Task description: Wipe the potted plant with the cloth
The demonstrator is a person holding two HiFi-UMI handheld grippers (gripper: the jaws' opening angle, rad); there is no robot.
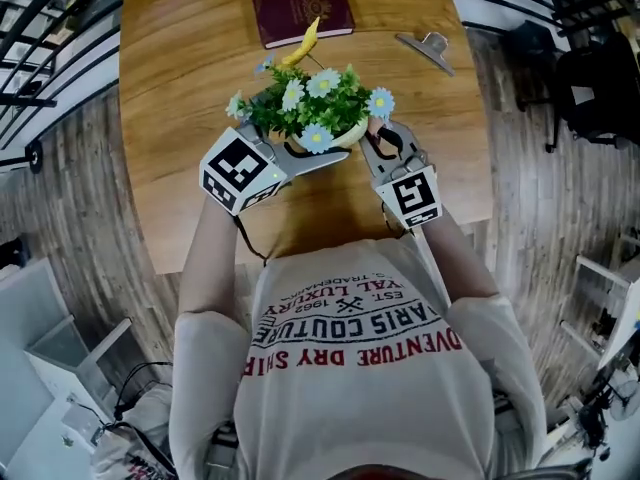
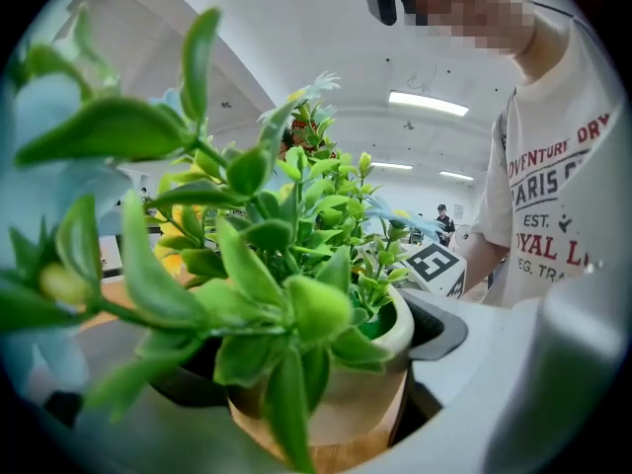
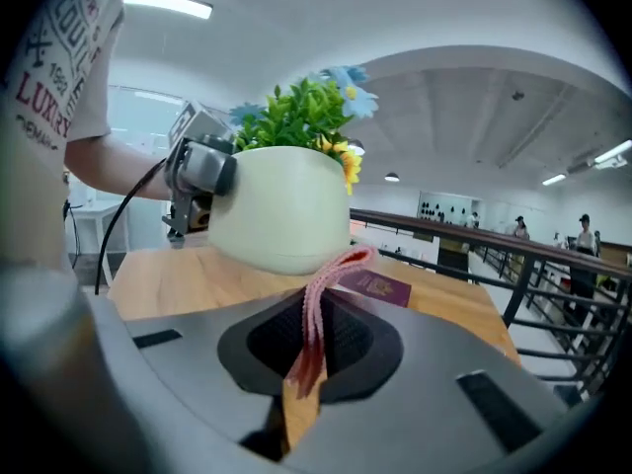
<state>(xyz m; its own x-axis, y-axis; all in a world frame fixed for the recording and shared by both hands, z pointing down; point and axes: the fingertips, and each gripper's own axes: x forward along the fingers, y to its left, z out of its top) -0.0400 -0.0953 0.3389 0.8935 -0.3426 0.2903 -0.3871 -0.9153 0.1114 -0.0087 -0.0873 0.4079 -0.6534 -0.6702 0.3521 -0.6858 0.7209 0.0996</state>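
Cloth (image 3: 331, 270) in right gripper (image 3: 314, 329), clear only in that gripper's view

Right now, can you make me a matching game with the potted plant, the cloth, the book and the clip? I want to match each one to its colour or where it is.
Things:
1. potted plant
2. cloth
3. book
4. clip

Colour or place:
A. pink, pinched in the fingers of the right gripper
B. grey metal, to the right of the book
C. held between the fingers of the left gripper
D. maroon, at the far side of the table

Pairs: 1-C, 2-A, 3-D, 4-B.
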